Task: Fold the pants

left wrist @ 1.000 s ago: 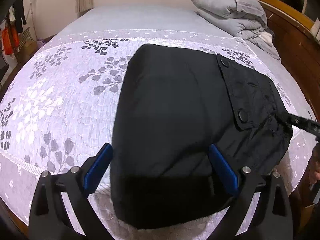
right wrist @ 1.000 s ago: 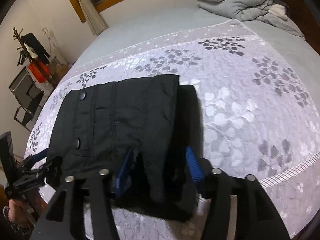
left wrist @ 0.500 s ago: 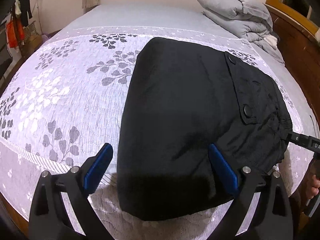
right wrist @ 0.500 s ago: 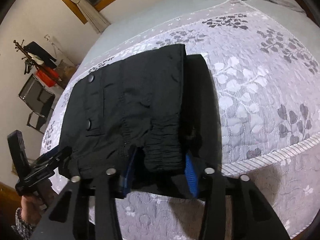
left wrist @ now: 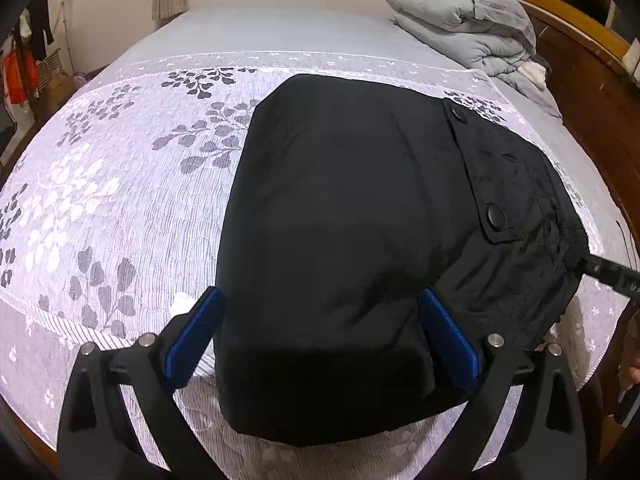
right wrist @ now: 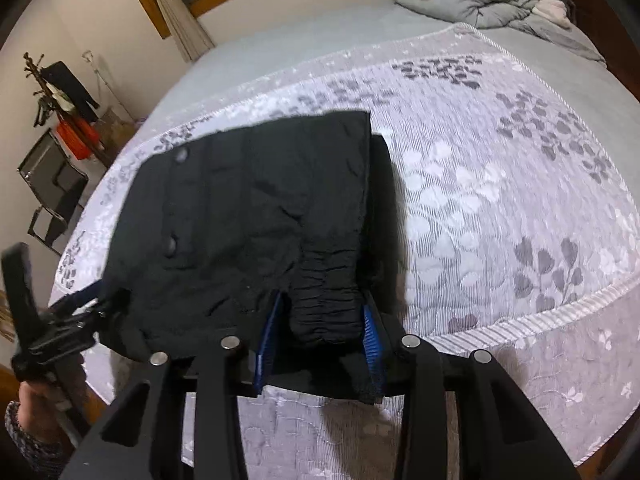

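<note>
The black pants (left wrist: 344,220) lie folded into a compact bundle on the floral bedspread (left wrist: 120,184). A pocket flap with two snaps shows on their right side. My left gripper (left wrist: 320,332) is open, its blue pads (left wrist: 192,328) straddling the near folded edge. In the right wrist view the pants (right wrist: 240,208) lie folded, and my right gripper (right wrist: 320,328) has its pads close around the bunched elastic waistband (right wrist: 324,304). The left gripper also shows in the right wrist view (right wrist: 52,320), at the pants' left corner.
A folded grey duvet (left wrist: 468,36) lies at the far right of the bed. A wooden bed frame (left wrist: 592,92) runs along the right. A chair (right wrist: 52,192) and a coat rack (right wrist: 60,88) stand beyond the bed's left side.
The right gripper has slid back along the pants so the waistband now sits between its pads. The left wrist view shifted slightly; the pants stay folded.
</note>
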The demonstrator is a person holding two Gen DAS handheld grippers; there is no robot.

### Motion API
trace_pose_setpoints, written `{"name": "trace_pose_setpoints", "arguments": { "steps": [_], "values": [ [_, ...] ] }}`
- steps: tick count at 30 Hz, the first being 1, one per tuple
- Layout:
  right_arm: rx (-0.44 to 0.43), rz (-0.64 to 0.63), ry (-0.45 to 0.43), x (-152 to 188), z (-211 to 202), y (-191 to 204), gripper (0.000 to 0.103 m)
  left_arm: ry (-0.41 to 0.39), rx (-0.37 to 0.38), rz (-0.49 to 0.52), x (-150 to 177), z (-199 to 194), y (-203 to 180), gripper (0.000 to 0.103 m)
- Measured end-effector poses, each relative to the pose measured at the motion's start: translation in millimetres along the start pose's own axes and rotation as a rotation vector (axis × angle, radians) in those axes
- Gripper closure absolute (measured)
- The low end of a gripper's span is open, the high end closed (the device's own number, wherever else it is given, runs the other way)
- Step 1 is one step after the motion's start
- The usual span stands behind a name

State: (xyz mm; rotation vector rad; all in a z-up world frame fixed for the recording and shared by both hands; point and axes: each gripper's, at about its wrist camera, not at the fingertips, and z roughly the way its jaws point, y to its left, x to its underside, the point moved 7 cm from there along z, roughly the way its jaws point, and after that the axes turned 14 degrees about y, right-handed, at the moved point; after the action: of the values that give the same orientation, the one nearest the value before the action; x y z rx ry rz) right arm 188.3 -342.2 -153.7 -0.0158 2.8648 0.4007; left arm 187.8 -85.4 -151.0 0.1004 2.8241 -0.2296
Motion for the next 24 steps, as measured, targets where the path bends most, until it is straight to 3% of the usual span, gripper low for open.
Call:
{"name": "trace_pose_setpoints", "arguments": {
  "steps": [2, 5, 13, 24],
  "values": [
    [-0.004, 0.005, 0.005, 0.6, 2.8, -2.6, 0.062, 0.0, -0.005, 0.001, -0.4, 0.5, 0.3, 0.005],
    [0.007, 0.01, -0.001, 1.2, -0.4, -5.1, 0.051, 0.006, -0.007, -0.006, -0.5, -2.0, -1.4, 0.005],
    [0.05, -0.021, -0.089, 0.9, -34.8, 9.6, 0.052, -0.035, -0.017, -0.008, -4.7, -29.8, -11.8, 0.005],
    [0.102, -0.077, -0.053, 5.7, -16.9, 22.7, 0.052, -0.032, -0.027, -0.012, -2.4, -30.9, -14.6, 0.005]
  ]
}}
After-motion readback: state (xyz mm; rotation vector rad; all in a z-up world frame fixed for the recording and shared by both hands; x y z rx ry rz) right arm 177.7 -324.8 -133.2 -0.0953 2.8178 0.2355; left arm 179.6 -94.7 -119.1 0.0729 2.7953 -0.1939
